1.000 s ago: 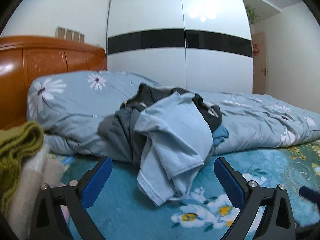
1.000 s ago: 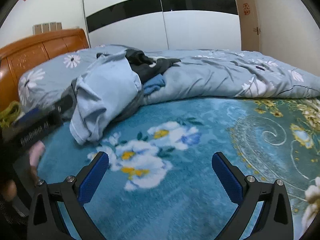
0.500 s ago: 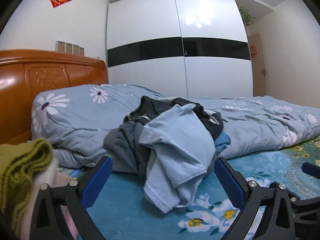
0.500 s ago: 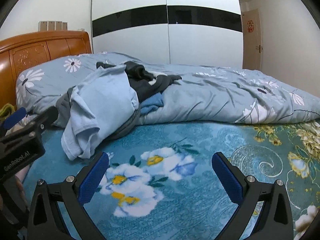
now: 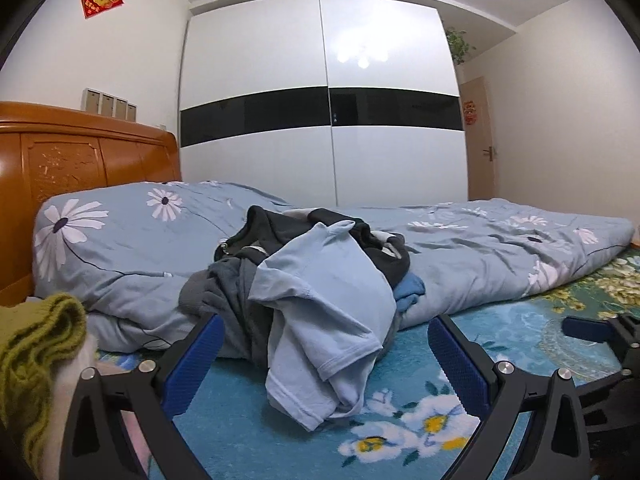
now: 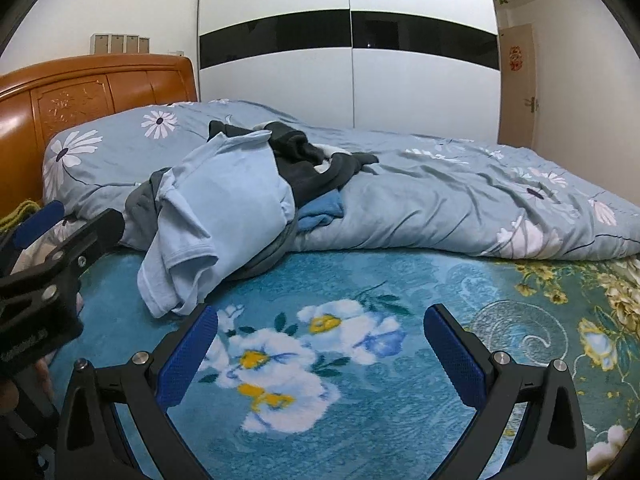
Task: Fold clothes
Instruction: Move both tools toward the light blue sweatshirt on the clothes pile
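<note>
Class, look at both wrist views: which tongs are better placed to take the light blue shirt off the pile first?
Probably the left tongs: open, with the light blue shirt hanging between their fingers. The right tongs, also open, face bare blanket; the shirt lies off to their left.

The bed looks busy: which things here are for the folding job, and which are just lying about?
For the job:
- light blue cotton T-shirt topping the heap
- dark grey and black garments under it
- both open grippers, left and right

Just lying about:
- pale blue daisy-print duvet
- white sliding wardrobe
- carved wooden headboard
</note>
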The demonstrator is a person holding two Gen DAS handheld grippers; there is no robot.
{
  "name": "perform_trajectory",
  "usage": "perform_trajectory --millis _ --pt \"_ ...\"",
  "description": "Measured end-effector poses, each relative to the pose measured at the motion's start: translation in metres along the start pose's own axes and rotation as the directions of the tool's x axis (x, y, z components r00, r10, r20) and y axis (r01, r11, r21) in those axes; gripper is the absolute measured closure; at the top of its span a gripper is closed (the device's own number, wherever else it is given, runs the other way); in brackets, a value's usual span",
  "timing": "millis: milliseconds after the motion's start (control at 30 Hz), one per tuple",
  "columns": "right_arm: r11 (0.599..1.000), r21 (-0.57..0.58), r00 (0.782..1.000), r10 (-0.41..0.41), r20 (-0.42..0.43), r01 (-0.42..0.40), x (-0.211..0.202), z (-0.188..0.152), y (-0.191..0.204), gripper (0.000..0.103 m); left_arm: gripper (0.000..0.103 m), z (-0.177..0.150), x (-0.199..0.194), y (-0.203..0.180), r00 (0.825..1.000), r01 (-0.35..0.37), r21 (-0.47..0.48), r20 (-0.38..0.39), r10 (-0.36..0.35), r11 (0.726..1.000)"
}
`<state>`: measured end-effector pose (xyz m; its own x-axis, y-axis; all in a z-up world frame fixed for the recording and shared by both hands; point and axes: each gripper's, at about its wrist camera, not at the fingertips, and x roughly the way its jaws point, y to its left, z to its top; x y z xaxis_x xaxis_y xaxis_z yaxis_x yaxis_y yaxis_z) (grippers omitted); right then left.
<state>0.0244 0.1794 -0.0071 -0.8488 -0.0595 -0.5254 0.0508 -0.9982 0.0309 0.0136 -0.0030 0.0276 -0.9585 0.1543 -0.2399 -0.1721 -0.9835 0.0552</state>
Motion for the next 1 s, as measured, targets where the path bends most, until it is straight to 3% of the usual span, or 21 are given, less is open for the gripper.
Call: perform_trajectory --millis 567,1000 --pt "0.999 -0.044 1.000 0.019 -0.020 -0.020 0.014 0.007 0.023 0.000 0.000 -0.009 0.011 0.019 0.995 0.043 -0.107 -0.081 -0.052 0.993" --pt "0.998 -0.058 0.998 0.029 -0.055 -0.032 0.031 0.007 0.034 0.000 0.000 -0.020 0.015 0.032 0.993 -0.052 -0.127 -0.116 0.037 0.990"
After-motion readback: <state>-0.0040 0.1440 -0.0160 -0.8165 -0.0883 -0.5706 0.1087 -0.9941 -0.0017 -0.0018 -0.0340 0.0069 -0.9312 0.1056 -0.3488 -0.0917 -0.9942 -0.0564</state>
